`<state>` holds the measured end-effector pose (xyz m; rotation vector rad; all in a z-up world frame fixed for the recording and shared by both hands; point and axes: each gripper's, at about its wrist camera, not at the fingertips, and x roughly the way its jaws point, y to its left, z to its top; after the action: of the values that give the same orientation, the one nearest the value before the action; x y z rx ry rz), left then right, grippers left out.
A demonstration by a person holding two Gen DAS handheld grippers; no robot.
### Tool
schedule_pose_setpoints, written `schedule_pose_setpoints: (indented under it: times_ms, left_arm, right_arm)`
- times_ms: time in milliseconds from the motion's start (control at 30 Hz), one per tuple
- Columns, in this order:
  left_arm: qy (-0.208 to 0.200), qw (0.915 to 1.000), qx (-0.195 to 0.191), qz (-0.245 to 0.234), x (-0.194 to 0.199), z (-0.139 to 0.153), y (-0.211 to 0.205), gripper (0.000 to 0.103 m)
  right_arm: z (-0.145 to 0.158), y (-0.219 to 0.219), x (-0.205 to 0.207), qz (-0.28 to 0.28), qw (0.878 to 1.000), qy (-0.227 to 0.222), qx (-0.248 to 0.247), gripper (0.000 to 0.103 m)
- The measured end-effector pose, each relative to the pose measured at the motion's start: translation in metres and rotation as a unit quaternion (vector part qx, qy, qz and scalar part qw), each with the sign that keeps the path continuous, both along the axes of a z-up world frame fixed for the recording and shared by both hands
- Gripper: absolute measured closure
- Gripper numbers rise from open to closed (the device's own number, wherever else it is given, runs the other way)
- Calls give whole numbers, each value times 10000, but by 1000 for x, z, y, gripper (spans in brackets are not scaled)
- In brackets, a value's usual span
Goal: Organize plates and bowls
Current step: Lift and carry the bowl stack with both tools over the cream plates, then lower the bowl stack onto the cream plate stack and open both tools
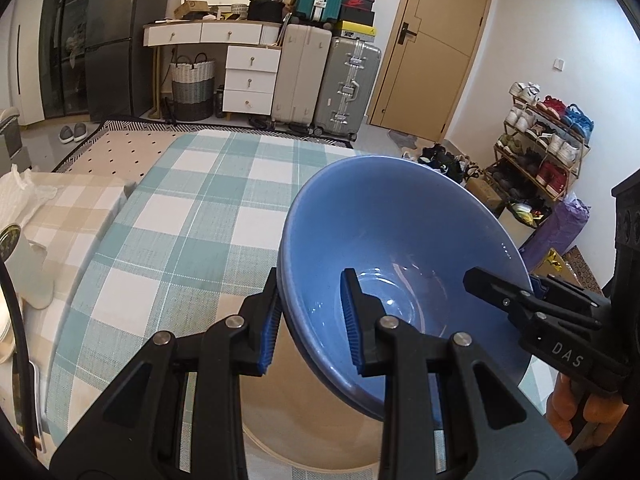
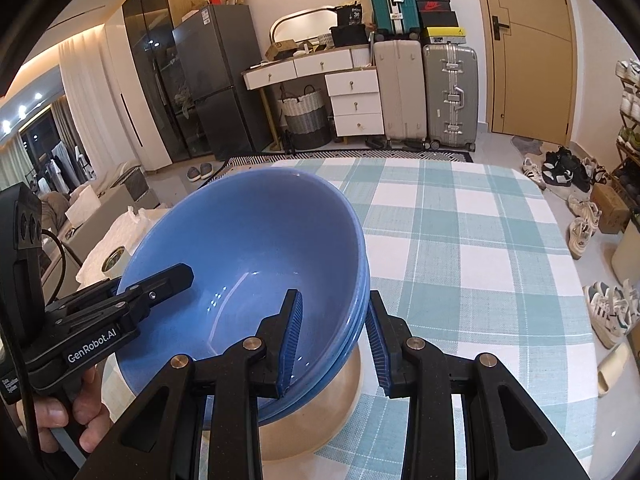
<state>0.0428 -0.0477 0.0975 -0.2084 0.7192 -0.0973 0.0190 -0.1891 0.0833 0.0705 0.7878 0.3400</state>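
Two black grippers with ribbed blue pads clamp opposite rims of a stack of blue bowls [image 2: 248, 248]: the left gripper [image 1: 310, 322] pinches the stack's left wall, one pad outside and one inside, and the right gripper [image 2: 334, 340] bites the right wall likewise. The right view shows three nested rims, glossy, round and deep. Below both grippers, under the tilted stack, lies one round tan plate [image 2: 320, 412] on the teal-and-white checked woven cloth covering the surface [image 2: 480, 248].
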Motion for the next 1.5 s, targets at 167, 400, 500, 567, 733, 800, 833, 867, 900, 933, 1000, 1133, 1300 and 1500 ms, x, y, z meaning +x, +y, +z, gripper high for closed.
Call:
schedule_pose_setpoints:
  times_ms: [167, 400, 500, 567, 733, 800, 833, 867, 900, 933, 1000, 1133, 1300, 1500]
  left_arm:
    - [132, 9999, 7, 52, 18, -22, 4, 79]
    - [282, 9995, 32, 113, 36, -43, 7, 79]
    - [360, 9992, 40, 145, 40, -52, 8, 79]
    - [409, 9990, 30, 171, 43, -58, 10, 79]
    - [473, 9986, 7, 216, 48, -66, 12, 79]
    - [479, 9986, 2, 223, 49, -68, 13, 79]
    - [478, 9986, 1, 219, 50, -68, 14, 79]
    - [486, 9986, -2, 216, 50, -69, 14, 79]
    - [492, 9985, -1, 222, 49, -68, 14, 79]
    - [484, 9985, -8, 238, 50, -69, 15, 79]
    - [479, 9985, -4, 252, 52, -70, 17, 79]
    - [442, 9987, -21, 245, 53, -71, 19, 79]
    - [431, 9988, 11, 215, 52, -71, 19, 77]
    - [457, 9987, 36, 237, 53, -70, 15, 74]
  right_arm:
    - [-15, 3, 10, 52, 9999, 148, -29, 70]
    - [-31, 5, 21, 83, 9995, 304, -40, 70]
    - [-37, 6, 26, 117, 9993, 360, -73, 70]
    - [-41, 7, 29, 136, 9990, 413, -81, 70]
    - [-46, 9, 34, 192, 9987, 458, -91, 70]
    - [-45, 10, 36, 204, 9986, 469, -100, 70]
    - [-45, 11, 37, 214, 9987, 461, -105, 70]
    - [-46, 11, 37, 212, 9986, 462, -108, 70]
    - [-46, 11, 37, 200, 9987, 466, -103, 70]
    - [-46, 12, 38, 201, 9987, 454, -106, 70]
    - [-47, 12, 38, 227, 9986, 455, -117, 70]
    - [-48, 15, 41, 250, 9987, 402, -206, 70]
    - [-49, 16, 42, 278, 9986, 396, -221, 70]
    - [-48, 16, 41, 262, 9986, 383, -244, 69]
